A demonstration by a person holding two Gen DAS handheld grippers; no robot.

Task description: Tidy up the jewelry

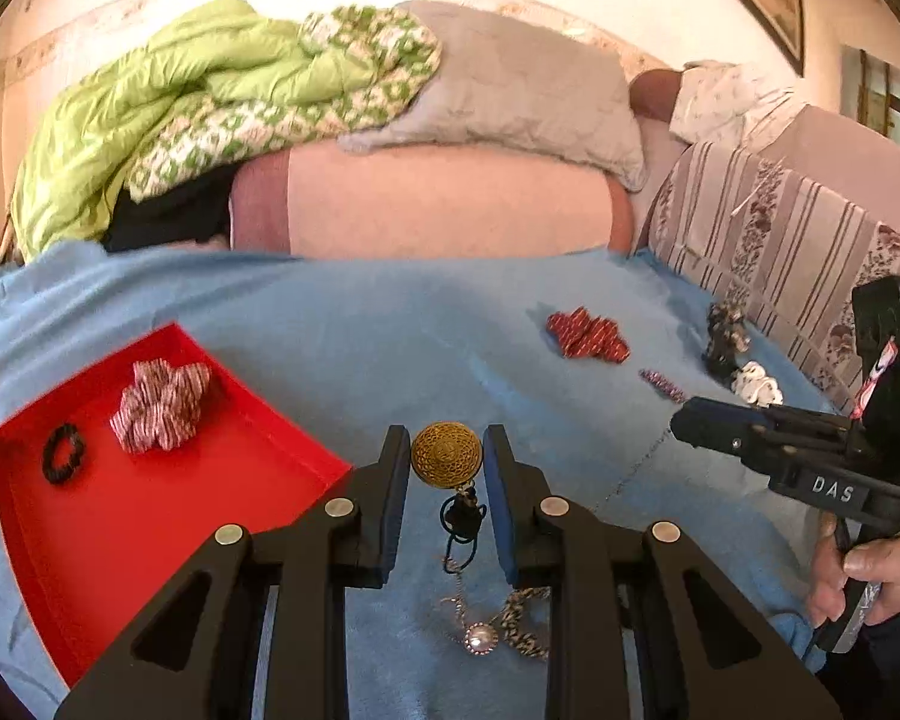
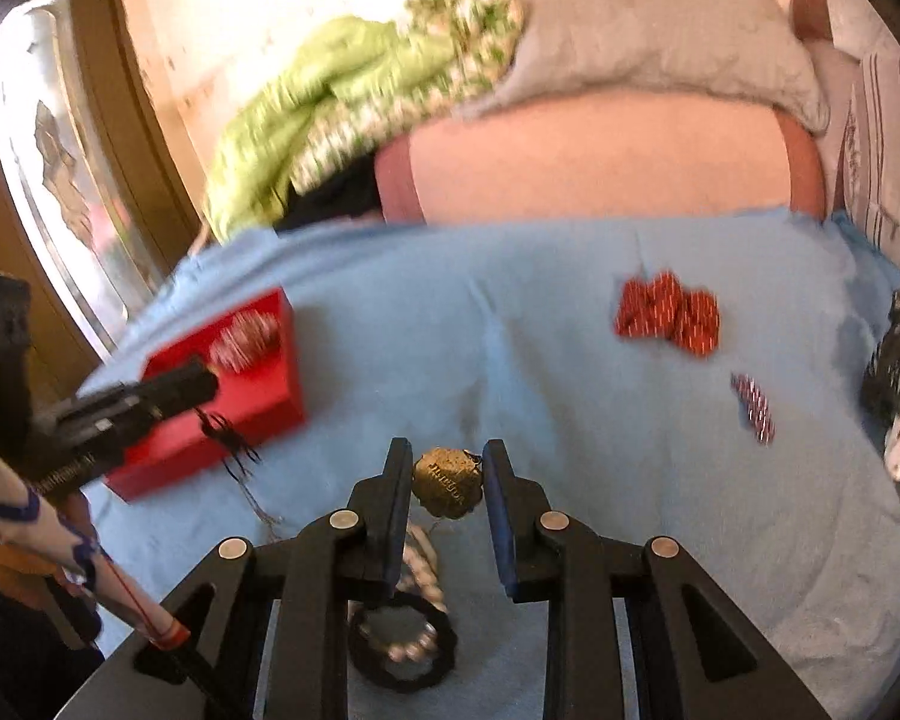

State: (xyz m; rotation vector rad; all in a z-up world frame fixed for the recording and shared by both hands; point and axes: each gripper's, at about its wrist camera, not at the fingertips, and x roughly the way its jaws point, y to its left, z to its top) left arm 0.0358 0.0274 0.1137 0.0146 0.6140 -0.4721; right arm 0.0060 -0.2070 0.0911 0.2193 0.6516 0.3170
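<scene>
Gold pendants (image 1: 447,454) (image 2: 448,482) are clamped in both grippers (image 1: 447,468) (image 2: 448,483), right of the red tray (image 1: 168,498). Light, rigid discs; limp trailing chains (image 1: 459,588) are judged likely to snag

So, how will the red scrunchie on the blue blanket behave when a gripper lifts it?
The red scrunchie is probably soft and floppy: it lies in crumpled fabric folds. It looks light and should not roll, since it sits flat on the blue blanket. Hardly fragile.
</scene>
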